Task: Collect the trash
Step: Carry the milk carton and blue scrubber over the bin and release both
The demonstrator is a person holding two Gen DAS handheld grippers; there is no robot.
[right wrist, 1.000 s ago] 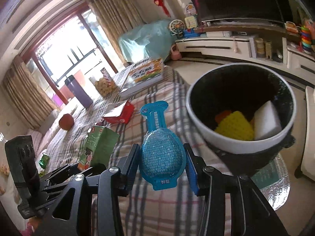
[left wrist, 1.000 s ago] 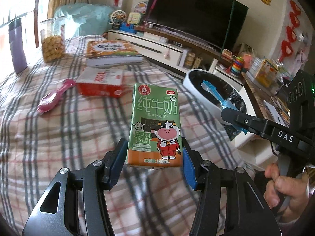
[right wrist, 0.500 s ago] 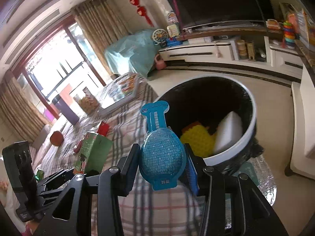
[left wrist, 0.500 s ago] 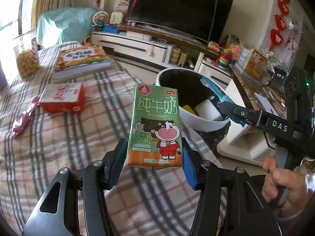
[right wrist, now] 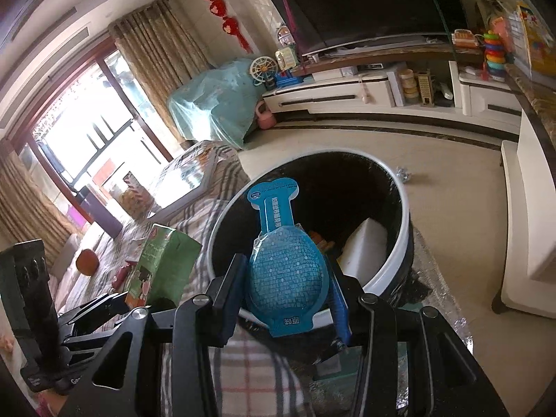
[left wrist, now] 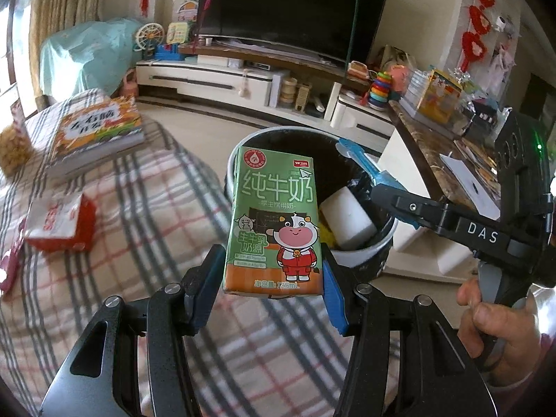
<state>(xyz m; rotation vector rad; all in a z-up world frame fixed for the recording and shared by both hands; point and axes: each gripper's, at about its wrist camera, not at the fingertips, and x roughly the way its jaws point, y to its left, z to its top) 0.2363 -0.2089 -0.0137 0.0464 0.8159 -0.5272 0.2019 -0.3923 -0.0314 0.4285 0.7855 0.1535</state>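
"纯牛奶" and "125mL" on the green milk carton (left wrist: 274, 222); "DAS" on the right gripper (left wrist: 377, 182).

A plaid-covered table (left wrist: 146, 243) carries a book (left wrist: 97, 135) at its far edge — nearer, a red-and-white packet (left wrist: 60, 222) — a pink item (left wrist: 8, 267) beside it.

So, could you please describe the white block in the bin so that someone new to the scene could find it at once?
Start from the round, white-rimmed trash bin on the floor beside the plaid-covered table. Look inside its dark interior, toward the side away from the table. The white block leans there, plain and box-shaped, the only white piece next to some yellow and orange trash.
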